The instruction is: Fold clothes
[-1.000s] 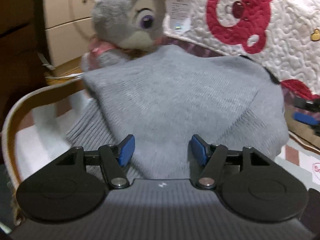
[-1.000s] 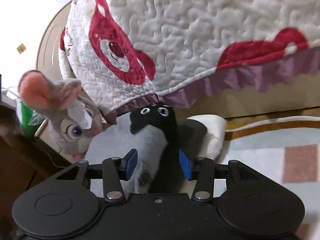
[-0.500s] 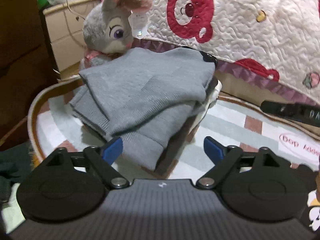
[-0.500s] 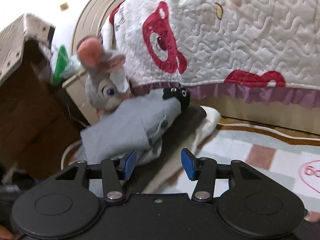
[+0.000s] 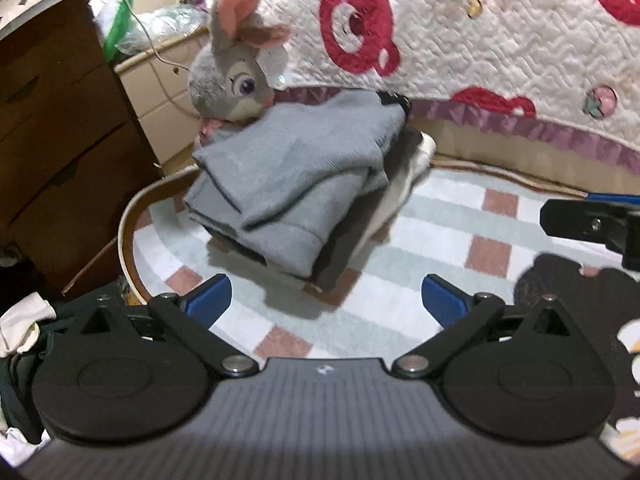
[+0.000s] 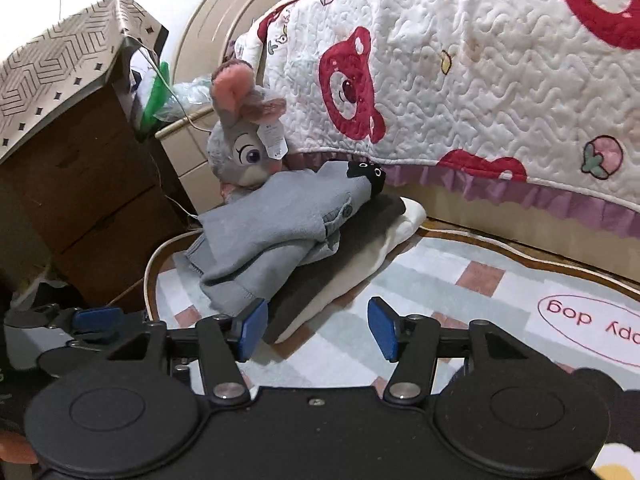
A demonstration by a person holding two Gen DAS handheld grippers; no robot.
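Left gripper (image 5: 324, 300) and right gripper (image 6: 318, 328) are hanging spread, jaws just opening, nothing between; sweater (image 5: 292, 176) is lying folded on the rug (image 5: 440, 240).

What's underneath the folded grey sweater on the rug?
The grey sweater lies on a folded dark garment, which rests on a folded cream one, all stacked on the checked rug. Whether anything lies deeper in the stack is hidden.

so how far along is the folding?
Done: grey sweater lies folded on top of the stack, over a dark garment and a white one. In hand: nothing; left tongs and right tongs are open and clear, jaws just opening. Left: a dark heap at the left edge may be unfolded clothes.
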